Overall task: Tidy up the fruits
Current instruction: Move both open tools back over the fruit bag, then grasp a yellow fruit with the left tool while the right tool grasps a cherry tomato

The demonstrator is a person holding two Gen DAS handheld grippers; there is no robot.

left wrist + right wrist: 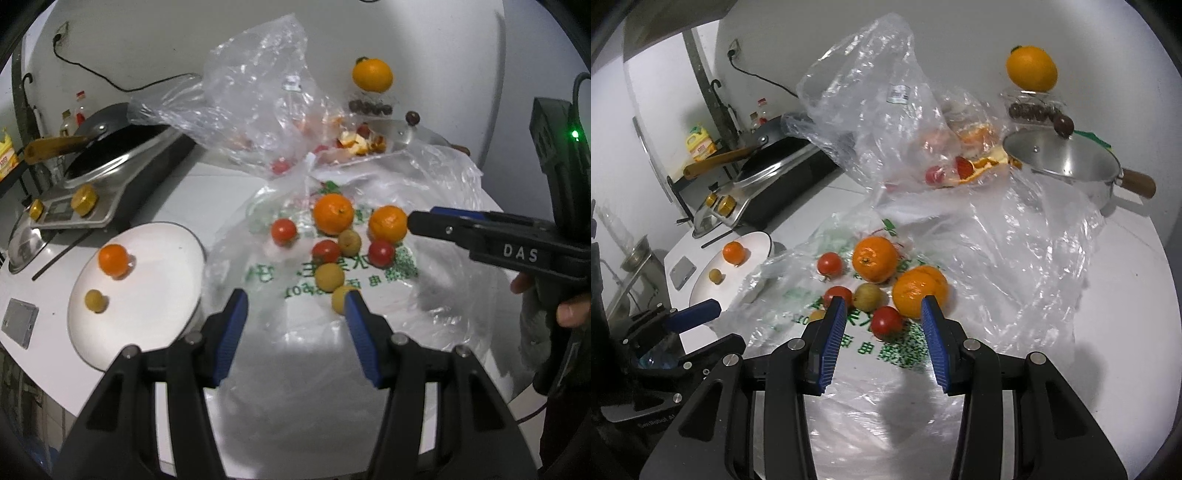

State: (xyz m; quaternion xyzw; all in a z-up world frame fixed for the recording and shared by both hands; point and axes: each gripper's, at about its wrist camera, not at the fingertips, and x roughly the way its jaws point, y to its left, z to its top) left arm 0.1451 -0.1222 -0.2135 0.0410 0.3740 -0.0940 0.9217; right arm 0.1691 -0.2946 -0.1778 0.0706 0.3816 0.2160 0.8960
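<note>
Fruits lie on a flat printed plastic bag point(295, 332): two oranges point(333, 213) point(388, 223), three red tomatoes point(283, 231) and several small yellow fruits point(329, 276). A white plate point(159, 317) at the left holds a small orange point(113, 259) and a yellow fruit point(96, 301). My left gripper point(295, 306) is open and empty, hovering before the fruits. My right gripper point(882, 314) is open and empty, its jaws on either side of a tomato point(886, 322), beside an orange point(916, 288). It also shows in the left wrist view point(417, 221).
A crumpled clear bag point(258, 96) with peel and fruit stands behind. An induction cooker with a black pan point(110, 147) is at the left. A steel pot with lid point(1067, 166) is at the back right, with an orange on a jar point(1030, 68). A phone point(18, 321) lies by the plate.
</note>
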